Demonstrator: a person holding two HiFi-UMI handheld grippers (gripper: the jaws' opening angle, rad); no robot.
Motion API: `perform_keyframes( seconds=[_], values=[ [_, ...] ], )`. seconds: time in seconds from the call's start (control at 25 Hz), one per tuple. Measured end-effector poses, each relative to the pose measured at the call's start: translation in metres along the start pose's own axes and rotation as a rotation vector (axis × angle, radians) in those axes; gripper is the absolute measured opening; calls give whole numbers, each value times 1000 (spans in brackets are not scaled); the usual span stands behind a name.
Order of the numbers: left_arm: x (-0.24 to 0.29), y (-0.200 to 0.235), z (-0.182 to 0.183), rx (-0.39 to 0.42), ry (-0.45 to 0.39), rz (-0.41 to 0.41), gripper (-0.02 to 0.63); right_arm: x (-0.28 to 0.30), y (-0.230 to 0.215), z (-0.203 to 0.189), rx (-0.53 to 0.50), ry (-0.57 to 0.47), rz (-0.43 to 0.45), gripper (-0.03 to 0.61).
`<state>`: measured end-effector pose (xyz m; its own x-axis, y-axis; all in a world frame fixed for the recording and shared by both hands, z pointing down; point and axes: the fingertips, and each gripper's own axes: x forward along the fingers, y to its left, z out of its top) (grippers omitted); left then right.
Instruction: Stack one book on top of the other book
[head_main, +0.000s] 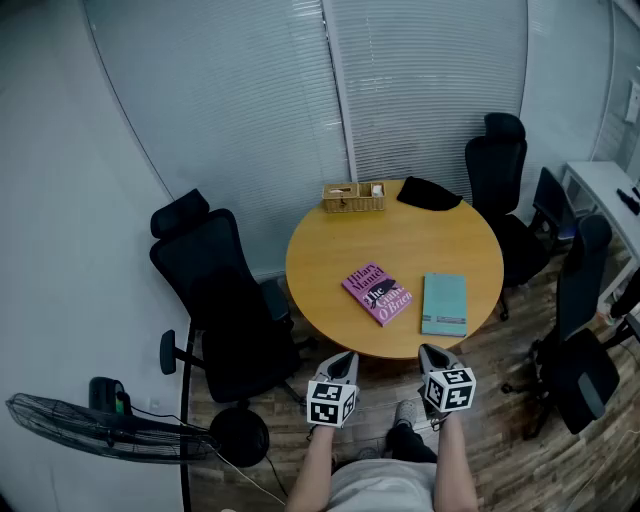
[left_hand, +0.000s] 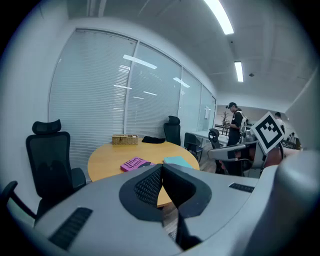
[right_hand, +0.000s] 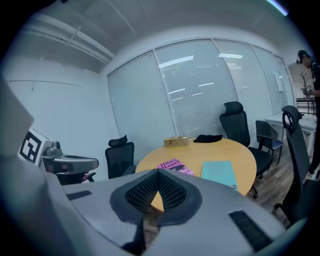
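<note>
A pink and purple book (head_main: 377, 293) lies on the round wooden table (head_main: 330, 240), with a teal book (head_main: 445, 304) flat beside it on the right. The two books lie apart. My left gripper (head_main: 345, 358) and right gripper (head_main: 432, 352) hover just short of the table's near edge, both shut and empty. In the left gripper view the pink book (left_hand: 133, 163) and teal book (left_hand: 177, 161) lie beyond the closed left gripper (left_hand: 161, 167). The right gripper view shows the pink book (right_hand: 171, 166) and teal book (right_hand: 219, 173) past the closed right gripper (right_hand: 159, 172).
A wicker basket (head_main: 353, 197) and a black cloth (head_main: 429, 193) sit at the table's far side. Black office chairs stand at the left (head_main: 215, 300) and right (head_main: 500, 200). A floor fan (head_main: 100, 425) stands at lower left. A person (left_hand: 235, 127) stands far off.
</note>
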<state>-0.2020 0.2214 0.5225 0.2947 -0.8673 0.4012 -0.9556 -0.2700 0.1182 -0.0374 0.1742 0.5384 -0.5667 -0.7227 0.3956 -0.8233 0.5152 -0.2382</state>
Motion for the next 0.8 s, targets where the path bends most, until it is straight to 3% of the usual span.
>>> perform_keyframes(
  seconds=[0.36, 0.52, 0.6, 0.8],
  values=[
    [-9, 23, 14, -68, -51, 34, 29, 14, 10, 1, -4, 5, 20, 18],
    [-7, 30, 17, -93, -56, 44, 29, 26, 8, 16, -101, 7, 25, 18],
    [-4, 39, 20, -100, -58, 70, 29, 37, 11, 26, -144, 4, 48, 18],
    [11, 62, 30, -122, -72, 133, 29, 68, 14, 47, -99, -24, 156, 18]
  ],
)
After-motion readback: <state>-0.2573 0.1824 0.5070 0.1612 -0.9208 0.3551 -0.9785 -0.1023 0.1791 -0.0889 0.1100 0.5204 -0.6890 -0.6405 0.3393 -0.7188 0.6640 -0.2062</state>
